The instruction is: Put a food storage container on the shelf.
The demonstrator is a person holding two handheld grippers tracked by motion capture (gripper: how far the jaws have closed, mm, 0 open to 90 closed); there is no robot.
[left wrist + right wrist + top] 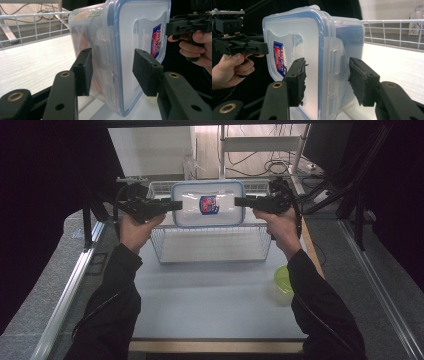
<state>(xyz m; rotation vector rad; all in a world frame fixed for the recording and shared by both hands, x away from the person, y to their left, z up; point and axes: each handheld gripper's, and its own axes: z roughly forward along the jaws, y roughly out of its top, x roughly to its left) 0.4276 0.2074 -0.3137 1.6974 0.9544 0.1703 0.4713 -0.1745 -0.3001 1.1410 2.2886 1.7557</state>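
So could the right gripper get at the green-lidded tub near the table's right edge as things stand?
Probably not yet: the right gripper is clamped on the clear container over the wire basket. The green-lidded tub lies under that forearm, otherwise unobstructed.

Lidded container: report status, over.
Both grippers, left and right, clamp the clear lidded container by its ends. Held above wire basket. Nothing blocking.

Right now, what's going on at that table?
A person holds a clear lidded container up between two grippers, one at each short end. The left gripper and the right gripper each clamp an end, over the side latches. The container hangs tilted on edge above the wire basket. A green-lidded tub sits on the table near the right sleeve.
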